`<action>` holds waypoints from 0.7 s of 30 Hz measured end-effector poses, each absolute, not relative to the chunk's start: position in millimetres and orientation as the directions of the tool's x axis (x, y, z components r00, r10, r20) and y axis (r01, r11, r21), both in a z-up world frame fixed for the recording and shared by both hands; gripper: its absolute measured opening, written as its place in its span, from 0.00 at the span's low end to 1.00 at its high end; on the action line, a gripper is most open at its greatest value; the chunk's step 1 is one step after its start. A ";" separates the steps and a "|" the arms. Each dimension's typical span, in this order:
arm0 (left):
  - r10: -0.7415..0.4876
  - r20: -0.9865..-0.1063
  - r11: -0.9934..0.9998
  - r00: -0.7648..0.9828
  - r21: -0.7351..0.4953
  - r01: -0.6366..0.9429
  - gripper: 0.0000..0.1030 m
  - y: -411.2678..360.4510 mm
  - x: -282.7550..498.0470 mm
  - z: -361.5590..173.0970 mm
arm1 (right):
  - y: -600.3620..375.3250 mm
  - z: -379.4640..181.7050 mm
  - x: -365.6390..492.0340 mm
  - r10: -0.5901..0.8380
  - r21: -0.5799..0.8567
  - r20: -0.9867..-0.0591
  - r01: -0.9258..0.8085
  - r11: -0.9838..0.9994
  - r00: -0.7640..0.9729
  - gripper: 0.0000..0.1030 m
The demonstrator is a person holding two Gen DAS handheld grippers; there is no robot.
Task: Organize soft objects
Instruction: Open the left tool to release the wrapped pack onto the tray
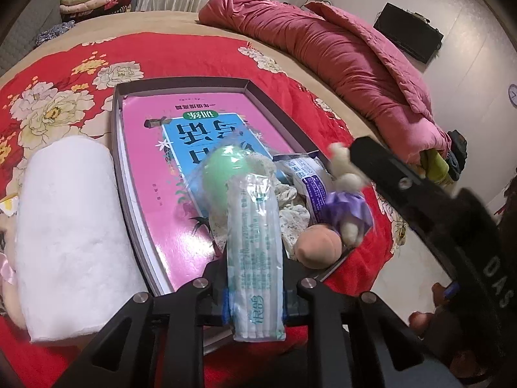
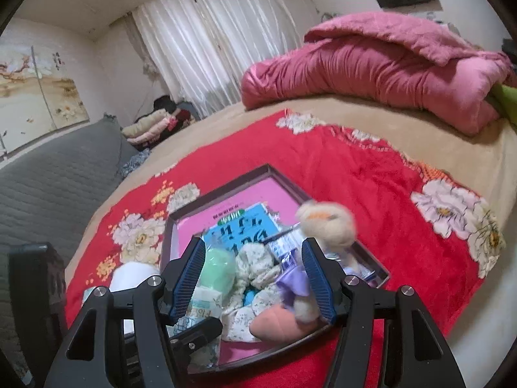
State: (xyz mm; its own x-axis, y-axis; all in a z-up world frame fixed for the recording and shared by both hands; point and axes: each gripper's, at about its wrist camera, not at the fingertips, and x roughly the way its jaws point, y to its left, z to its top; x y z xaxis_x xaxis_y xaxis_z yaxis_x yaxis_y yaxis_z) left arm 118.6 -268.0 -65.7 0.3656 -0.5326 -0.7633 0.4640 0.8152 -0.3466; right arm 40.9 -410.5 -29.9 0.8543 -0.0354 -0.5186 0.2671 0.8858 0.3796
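A dark shallow box (image 1: 181, 81) lies on the red flowered blanket, with a pink book (image 1: 155, 148) inside. My left gripper (image 1: 255, 307) is shut on a clear packet of cotton swabs (image 1: 255, 255), held over the box's near end. In the box lie a green sponge in a bag (image 1: 223, 171), a floral cloth (image 1: 294, 216), a blue-white packet (image 1: 310, 177), a peach plush (image 1: 318, 247) and a small plush doll in a purple dress (image 1: 347, 200). My right gripper (image 2: 255, 278) is open above the box; the doll (image 2: 323, 223) lies against its right finger (image 2: 318, 278).
A white rolled towel (image 1: 71, 194) lies left of the box on the blanket (image 1: 58, 64). A pink quilt (image 1: 339, 61) is bundled at the bed's far side. Folded clothes (image 1: 93, 0) are stacked in the far corner. A grey padded mat (image 2: 48, 174) lies beside the bed.
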 end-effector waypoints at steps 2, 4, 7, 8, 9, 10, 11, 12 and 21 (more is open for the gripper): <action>-0.535 -0.761 0.813 0.367 -0.346 0.468 0.23 -268.0 117.8 -64.7 | -411.7 -25.1 36.0 -0.052 0.375 -0.498 0.269 0.887 0.866 0.66; -0.536 -0.759 0.812 0.370 -0.344 0.472 0.25 -268.3 116.5 -63.7 | -413.5 -23.8 33.7 -0.065 0.372 -0.495 0.279 0.885 0.867 0.67; -0.539 -0.757 0.809 0.368 -0.344 0.477 0.25 -269.1 115.5 -63.4 | -416.2 -27.9 35.6 -0.069 0.372 -0.520 0.299 0.879 0.851 0.67; -0.538 -0.758 0.809 0.368 -0.343 0.477 0.25 -269.4 115.5 -63.4 | -417.8 -29.1 36.2 -0.070 0.374 -0.526 0.305 0.876 0.847 0.67; -0.538 -0.759 0.809 0.367 -0.343 0.477 0.25 -269.3 115.5 -63.7 | -419.0 -29.5 35.9 -0.076 0.374 -0.529 0.313 0.873 0.845 0.67; -0.538 -0.759 0.809 0.367 -0.343 0.477 0.25 -268.8 115.8 -63.7 | -419.9 -29.5 35.3 -0.082 0.374 -0.530 0.319 0.871 0.844 0.67; -0.540 -0.758 0.808 0.366 -0.345 0.477 0.25 -268.4 115.9 -63.6 | -420.1 -29.6 35.1 -0.085 0.372 -0.530 0.321 0.871 0.844 0.67; -0.541 -0.758 0.808 0.366 -0.345 0.478 0.25 -268.4 115.8 -63.8 | -420.0 -30.0 35.0 -0.090 0.367 -0.533 0.326 0.871 0.841 0.67; -0.548 -0.749 0.799 0.373 -0.337 0.499 0.32 -270.9 113.5 -60.6 | -418.2 -32.0 37.5 -0.089 0.356 -0.548 0.328 0.875 0.832 0.68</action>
